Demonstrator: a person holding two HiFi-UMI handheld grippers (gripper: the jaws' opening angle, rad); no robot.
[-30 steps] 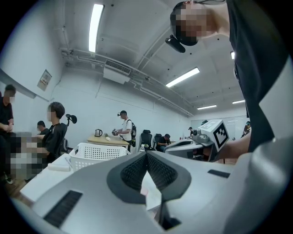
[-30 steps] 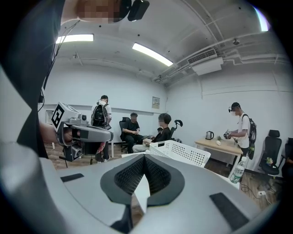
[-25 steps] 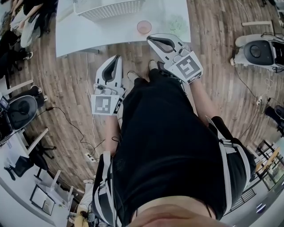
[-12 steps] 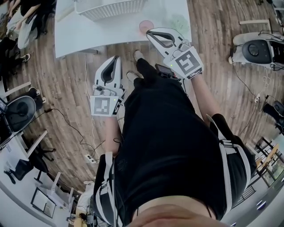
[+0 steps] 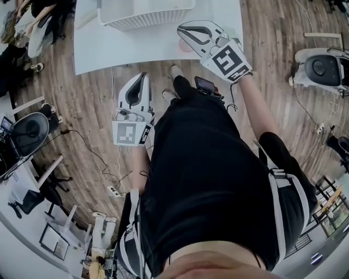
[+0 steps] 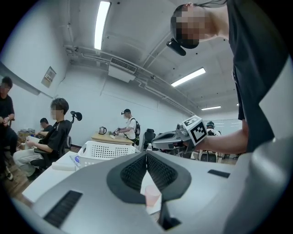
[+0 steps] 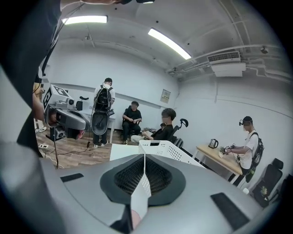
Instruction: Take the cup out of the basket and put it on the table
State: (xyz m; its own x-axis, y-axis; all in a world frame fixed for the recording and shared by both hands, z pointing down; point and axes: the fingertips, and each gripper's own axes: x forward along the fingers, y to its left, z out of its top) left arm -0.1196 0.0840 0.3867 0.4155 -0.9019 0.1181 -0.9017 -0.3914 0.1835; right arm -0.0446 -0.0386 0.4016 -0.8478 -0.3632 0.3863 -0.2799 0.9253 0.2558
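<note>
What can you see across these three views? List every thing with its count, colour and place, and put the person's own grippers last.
table: 1, white, top of the head view
basket: 1, white, perforated, on the table's far part
cup: 1, pink, on the table near its front edge, outside the basket
office chair: 1, black, on the wood floor at left
kettle: 1, metallic, on a wooden side table in the background
bystanders: at least four, seated and standing around the room
left gripper: 1, grey-white, shut, empty, over the floor short of the table
right gripper: 1, grey-white, shut, empty, over the table's front edge
</note>
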